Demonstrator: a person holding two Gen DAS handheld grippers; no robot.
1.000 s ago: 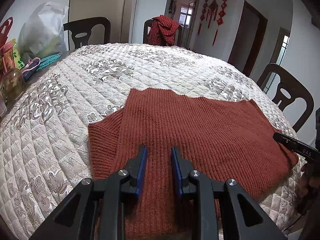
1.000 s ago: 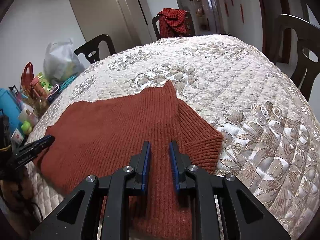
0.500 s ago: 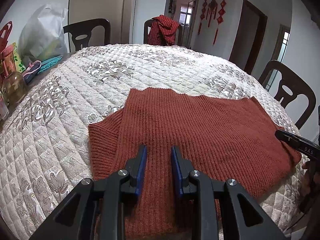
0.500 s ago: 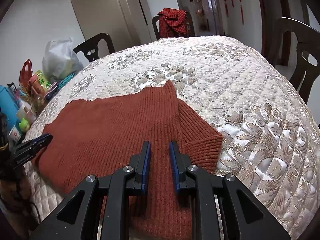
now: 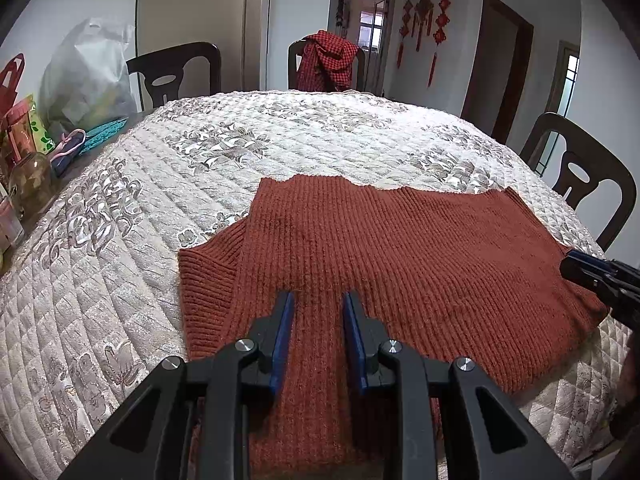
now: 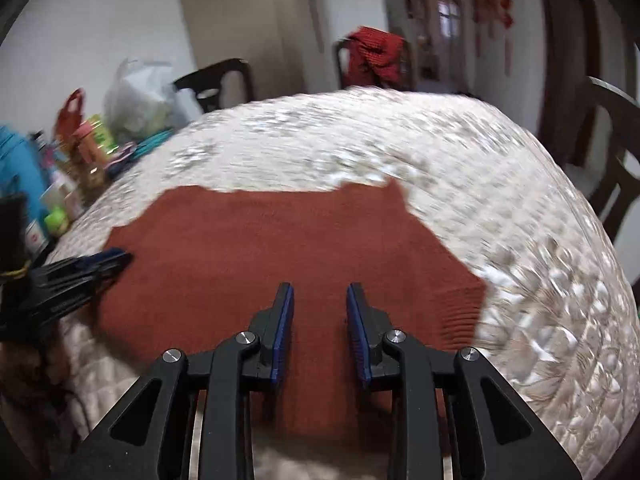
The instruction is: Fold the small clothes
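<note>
A rust-red knitted sweater lies spread flat on the quilted tablecloth, one short sleeve sticking out at its left. My left gripper is at the sweater's near edge, and the knit fills the narrow gap between its blue pads. Its tips show at the left of the right wrist view. In that blurred view my right gripper hangs just above the sweater near its ribbed cuff. Its jaws are opening and nothing is pressed between them. Its tips also show in the left wrist view.
Dark wooden chairs ring the round table; one at the far side carries a red checked garment. A white plastic bag, jars and packets crowd the table's left edge.
The right gripper's jaws have spread apart and it has lifted off the sweater and swung sideways, blurring its view. The left gripper has kept still with the same narrow gap.
</note>
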